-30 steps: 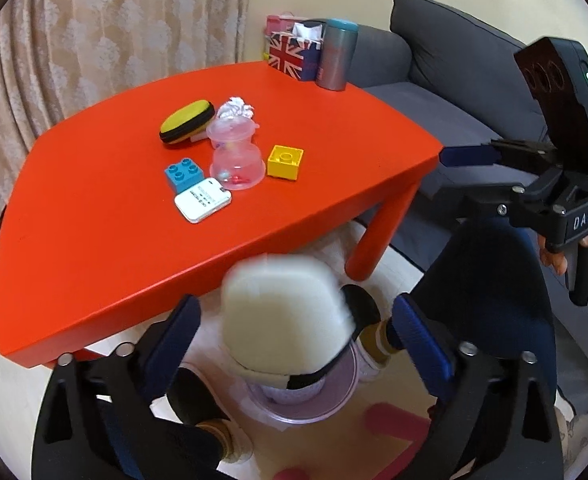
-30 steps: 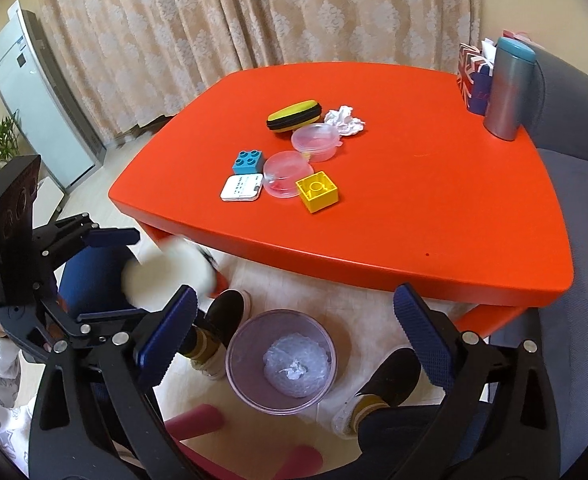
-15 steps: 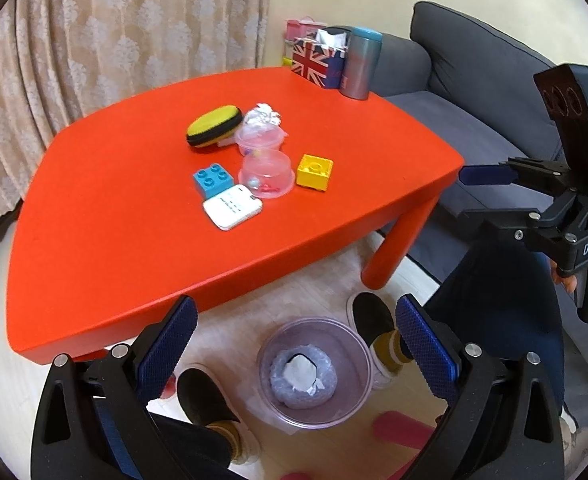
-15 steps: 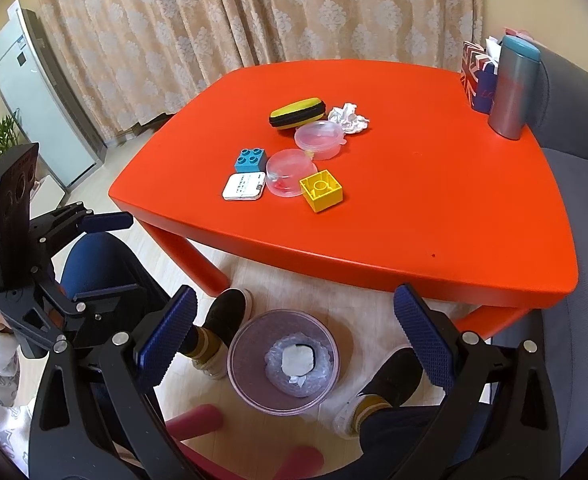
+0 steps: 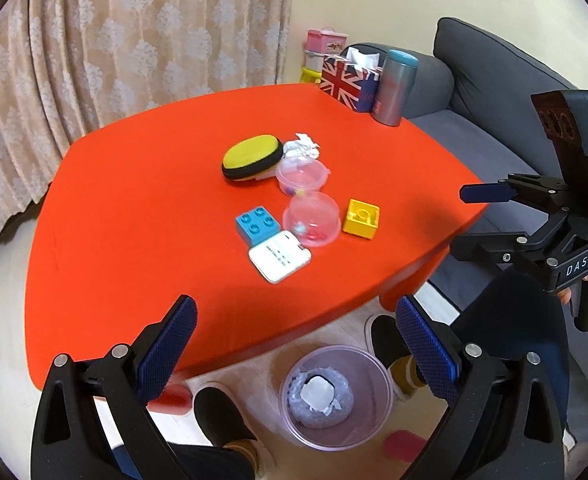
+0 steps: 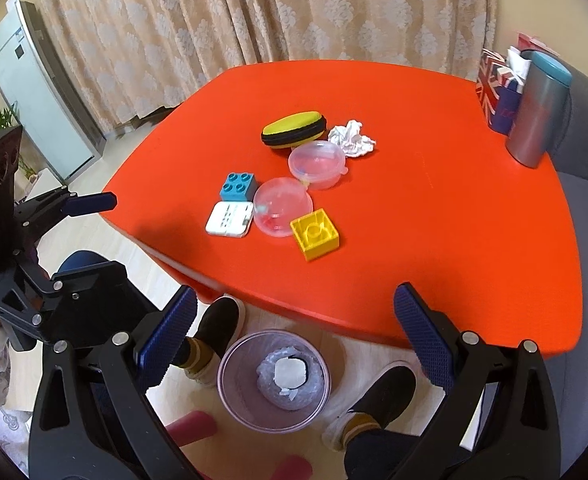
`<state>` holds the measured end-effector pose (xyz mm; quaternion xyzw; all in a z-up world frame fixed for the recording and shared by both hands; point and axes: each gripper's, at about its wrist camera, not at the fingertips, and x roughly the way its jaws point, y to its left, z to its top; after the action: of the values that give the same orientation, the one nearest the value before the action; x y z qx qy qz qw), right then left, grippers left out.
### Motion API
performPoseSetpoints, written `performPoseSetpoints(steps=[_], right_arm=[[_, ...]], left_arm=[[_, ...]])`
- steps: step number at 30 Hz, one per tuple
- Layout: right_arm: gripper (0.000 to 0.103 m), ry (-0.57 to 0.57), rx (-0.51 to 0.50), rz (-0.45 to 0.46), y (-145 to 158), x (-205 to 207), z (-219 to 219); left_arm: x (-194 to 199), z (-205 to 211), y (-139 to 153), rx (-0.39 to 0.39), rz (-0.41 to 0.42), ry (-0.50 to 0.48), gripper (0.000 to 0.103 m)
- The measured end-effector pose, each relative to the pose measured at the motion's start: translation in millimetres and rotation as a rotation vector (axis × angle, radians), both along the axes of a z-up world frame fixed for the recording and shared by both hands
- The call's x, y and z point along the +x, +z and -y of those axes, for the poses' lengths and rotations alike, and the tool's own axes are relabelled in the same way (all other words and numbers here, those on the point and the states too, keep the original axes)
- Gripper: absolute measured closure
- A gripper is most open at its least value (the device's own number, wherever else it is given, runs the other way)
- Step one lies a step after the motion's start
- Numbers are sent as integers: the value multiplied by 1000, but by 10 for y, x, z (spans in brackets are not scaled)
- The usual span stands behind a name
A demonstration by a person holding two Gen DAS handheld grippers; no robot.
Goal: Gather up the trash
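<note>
My left hand-held gripper [image 5: 294,344] hangs released and empty over the near edge of the red desk [image 5: 133,208], jaws spread wide, and my right hand-held gripper [image 6: 291,328] is likewise released, holding nothing, poised over the same edge from the other side. On the floor just below that desk edge, between my feet, stands the clear trash bin [image 6: 273,380] with a white wad [image 6: 289,372] already lying in its liner. The trash still to collect, as I judge it, is the crumpled white tissue [image 6: 352,138], which lies beyond the cluster of things at the middle of the desk, touching or just beside the yellow-and-black case [image 6: 294,128] and just behind the lidded clear tub [image 6: 318,162]. Nearer than the tub sit a clear dome [image 6: 281,204], a yellow block [image 6: 314,234], a blue block [image 6: 237,186] and a white pad [image 6: 229,220], none of which looks like rubbish. To do the next reach well, I should come at the tissue from the open side away from the case, keep the jaws wide until they straddle it, close gently since it will crush and may slip, and lift clear of the tub. A tissue box with a flag print [image 6: 498,96] and a grey tumbler [image 6: 538,112] stand at the far corner, well apart from the tissue.
</note>
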<state>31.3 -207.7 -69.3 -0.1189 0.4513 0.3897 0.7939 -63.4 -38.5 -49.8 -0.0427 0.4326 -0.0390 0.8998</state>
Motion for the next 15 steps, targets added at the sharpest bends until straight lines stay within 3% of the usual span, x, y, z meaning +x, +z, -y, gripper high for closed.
performPoseSetpoints(steps=[15], right_arm=[[6,101,-93,-32,-307,481,-454]], left_arm=[[380,-262,-89,-19,-40,18,8]])
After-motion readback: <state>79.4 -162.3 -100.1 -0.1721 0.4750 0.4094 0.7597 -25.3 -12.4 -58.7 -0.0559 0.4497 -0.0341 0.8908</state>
